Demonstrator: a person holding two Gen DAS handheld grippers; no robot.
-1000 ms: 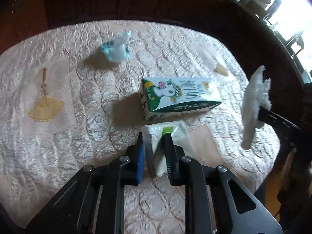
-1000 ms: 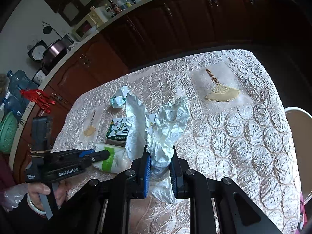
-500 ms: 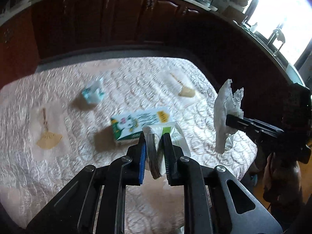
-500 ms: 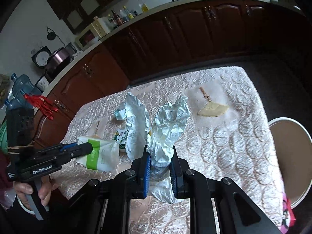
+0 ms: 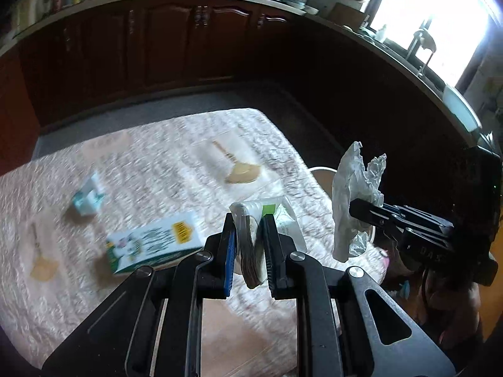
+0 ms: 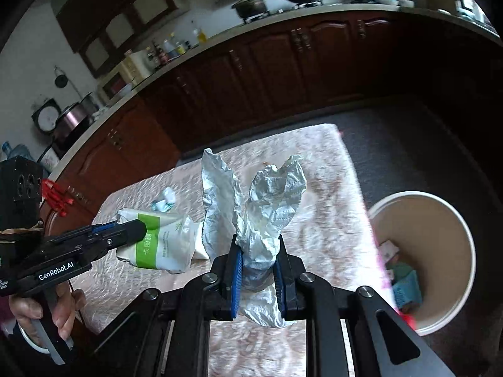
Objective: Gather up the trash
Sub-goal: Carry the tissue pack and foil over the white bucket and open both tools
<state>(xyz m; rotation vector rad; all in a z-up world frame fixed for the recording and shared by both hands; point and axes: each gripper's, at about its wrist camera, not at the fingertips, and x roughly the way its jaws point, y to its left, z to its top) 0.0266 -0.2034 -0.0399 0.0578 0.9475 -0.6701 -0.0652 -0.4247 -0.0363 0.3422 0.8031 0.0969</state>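
Crumpled white paper (image 6: 270, 207) was clamped in the right claw (image 6: 257, 270); the green-and-white tissue pack (image 5: 251, 235) was gripped by the left claw (image 5: 248, 245), above the tabletop (image 5: 163, 163).

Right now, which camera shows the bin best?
The right wrist view: the bin sits open beside the table, with scraps inside. The left wrist view shows only a sliver of its rim behind the crumpled paper.

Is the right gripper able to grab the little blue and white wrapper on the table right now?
Probably not yet. The right gripper is shut on a crumpled white wrapper, so its jaws are full, and the small blue-and-white wrapper lies far across the table.
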